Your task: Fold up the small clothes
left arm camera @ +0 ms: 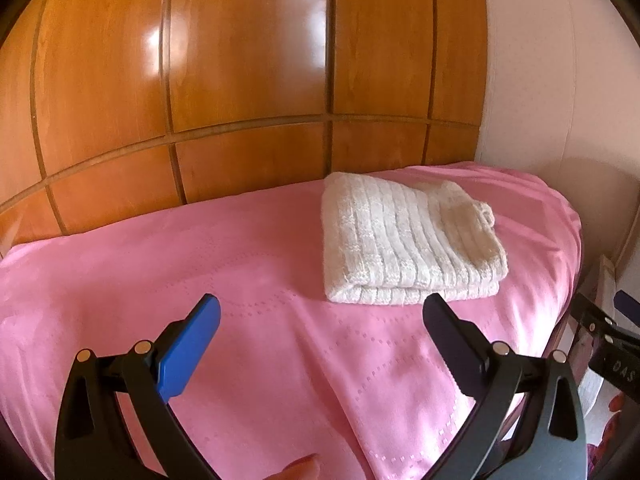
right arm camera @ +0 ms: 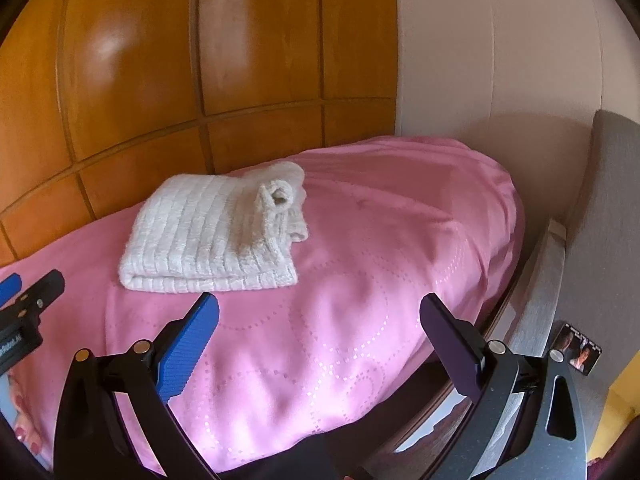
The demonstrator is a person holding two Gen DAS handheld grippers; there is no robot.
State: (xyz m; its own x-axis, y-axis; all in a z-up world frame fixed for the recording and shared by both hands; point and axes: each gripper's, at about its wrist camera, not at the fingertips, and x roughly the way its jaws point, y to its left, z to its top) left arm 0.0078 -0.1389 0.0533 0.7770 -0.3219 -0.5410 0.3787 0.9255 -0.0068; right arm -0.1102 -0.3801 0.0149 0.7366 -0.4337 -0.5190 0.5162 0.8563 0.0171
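Note:
A white ribbed knit garment (left arm camera: 404,240) lies folded into a flat square on the pink cloth (left arm camera: 200,264), near its far right part. It also shows in the right wrist view (right arm camera: 208,236), with a sleeve cuff lying on top. My left gripper (left arm camera: 322,320) is open and empty, just short of the garment's near edge. My right gripper (right arm camera: 320,316) is open and empty, to the right of the garment's near edge. The left gripper's tip shows at the left edge of the right wrist view (right arm camera: 36,296).
The pink cloth (right arm camera: 380,264) covers a raised surface that drops off at the right. A wooden panelled wall (left arm camera: 248,80) stands right behind it. A pale wall (right arm camera: 480,80) and a grey chair (right arm camera: 600,220) are at the right.

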